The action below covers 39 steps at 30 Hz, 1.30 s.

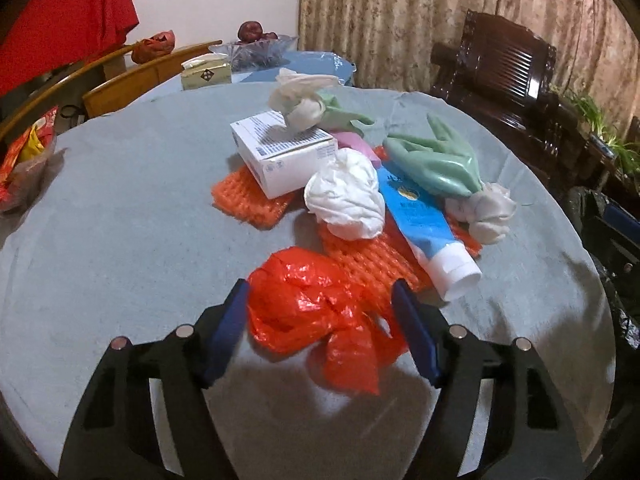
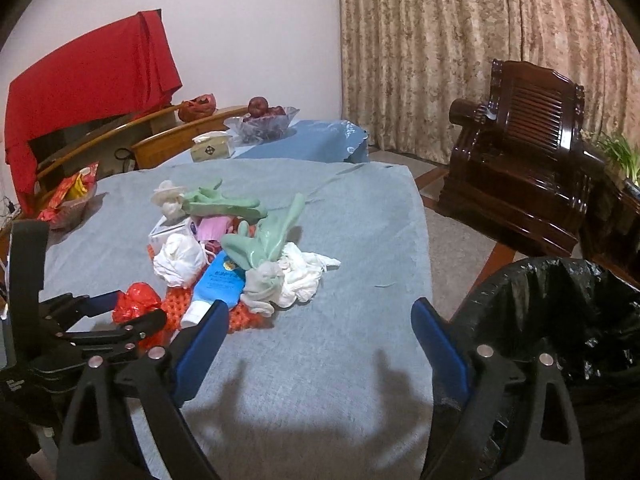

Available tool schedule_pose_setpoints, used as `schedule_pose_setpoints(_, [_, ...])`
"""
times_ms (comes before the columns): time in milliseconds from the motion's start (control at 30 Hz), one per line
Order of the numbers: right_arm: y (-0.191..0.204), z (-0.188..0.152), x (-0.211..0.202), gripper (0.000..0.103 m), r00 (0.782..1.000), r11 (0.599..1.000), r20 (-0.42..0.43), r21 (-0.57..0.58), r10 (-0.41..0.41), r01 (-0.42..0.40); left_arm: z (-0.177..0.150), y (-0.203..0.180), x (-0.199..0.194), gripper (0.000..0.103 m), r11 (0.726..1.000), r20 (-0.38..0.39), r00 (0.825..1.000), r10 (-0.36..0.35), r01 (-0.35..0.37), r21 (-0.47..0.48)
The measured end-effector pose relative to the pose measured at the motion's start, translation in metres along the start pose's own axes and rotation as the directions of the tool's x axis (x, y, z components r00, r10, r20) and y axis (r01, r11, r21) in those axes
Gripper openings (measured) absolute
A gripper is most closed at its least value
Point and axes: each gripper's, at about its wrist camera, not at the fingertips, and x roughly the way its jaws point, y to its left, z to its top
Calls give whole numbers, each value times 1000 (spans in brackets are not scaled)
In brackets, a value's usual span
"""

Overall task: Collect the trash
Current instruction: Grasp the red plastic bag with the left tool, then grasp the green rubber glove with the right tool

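A: We're early in this one, by our reckoning. The whole pile sits on the counter (image 1: pixel 120 208): box (image 1: pixel 286 156), blue tube (image 1: pixel 424 224), two green gloves (image 1: pixel 436 164), wads of tissue (image 1: pixel 348 200), orange netting (image 1: pixel 252 200).

B: And the bin (image 2: pixel 560 320), with its black liner, stands off the counter's right edge, next to our right claw (image 2: pixel 320 340). We can't see anything inside it from here, though the view into it is shallow.

A: Look at our left claw (image 1: pixel 320 320). Its fingers are spread apart either side of the red bag (image 1: pixel 316 312), the nearest piece of the heap. No pinch yet: the bag lies on the cloth between the blue pads (image 1: pixel 228 332), not squeezed.

B: So we judge the first pickup is just being lined up. The right claw is wide apart too, holding nothing, over bare cloth between pile and bin.

A: What's left, then? Nearly everything. The bag has to be gripped and carried over to the bin, then every other piece after it.

B: That thin plastic could slip or snag the netting it touches. We'd want a firm close, low on the bundle.

A: The tissue box (image 2: pixel 212 148) and fruit bowl (image 2: pixel 264 124) beyond look like keepers, we'd say.
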Motion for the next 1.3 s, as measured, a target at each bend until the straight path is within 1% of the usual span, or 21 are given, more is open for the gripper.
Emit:
schedule_pose_setpoints(33, [1,0,0,90,1000,1000,1,-2,1,-1,-1,0,-2,68,1000,-2,1000,-8,8,-2])
schedule_pose_setpoints(100, [3,-1,2,90,1000,1000,-1,-3,5,-5,-4,1,-5,60,1000,1,1000,-12,12,-8])
schedule_pose_setpoints(133, [4,-1,3,90,1000,1000,-3,-2,7,-7,-6,3,-7,52,1000,2,1000,-12,12,-14])
schedule_pose_setpoints(167, [5,-2,3,90,1000,1000,-5,-2,9,-9,-7,5,-7,48,1000,3,1000,-16,16,-19])
schedule_pose_setpoints(267, [9,-3,5,90,1000,1000,-11,-4,17,-17,-9,9,-11,43,999,8,1000,-19,20,-30])
schedule_pose_setpoints(367, [14,-3,4,90,1000,1000,-8,-12,26,-26,-10,12,-18,39,999,25,1000,-13,14,-41])
schedule_pose_setpoints(533, [23,1,4,89,999,999,2,-24,37,-37,-6,22,-34,38,998,65,998,1,3,-59])
schedule_pose_setpoints(633, [27,5,9,86,999,999,8,-20,39,-39,-1,26,-45,38,998,104,994,16,-10,-62])
schedule_pose_setpoints(733, [29,12,19,80,999,999,12,-9,42,-41,5,28,-49,38,998,130,991,33,-24,-63])
schedule_pose_setpoints(833, [33,18,31,71,999,999,6,-10,40,-40,13,32,-45,38,997,142,989,42,-31,-74])
schedule_pose_setpoints(900, [35,20,41,58,999,999,-8,-18,45,-45,15,34,-43,38,996,148,988,47,-35,-79])
schedule_pose_setpoints(967, [37,23,50,52,998,998,-21,-21,56,-56,19,35,-40,38,996,153,987,50,-38,-81])
schedule_pose_setpoints(1000, [39,24,53,50,998,998,-23,-25,60,-61,20,35,-39,38,996,156,987,50,-37,-82])
schedule_pose_setpoints(1133, [45,24,67,48,997,998,-50,-44,53,-55,24,36,-39,38,996,168,985,50,-37,-78])
schedule_pose_setpoints(1200, [48,22,73,41,996,997,-71,-55,48,-52,25,36,-37,38,996,169,984,48,-36,-76])
schedule_pose_setpoints(1300, [51,18,80,39,995,996,-94,-78,37,-44,26,36,-36,38,996,166,985,47,-34,-79])
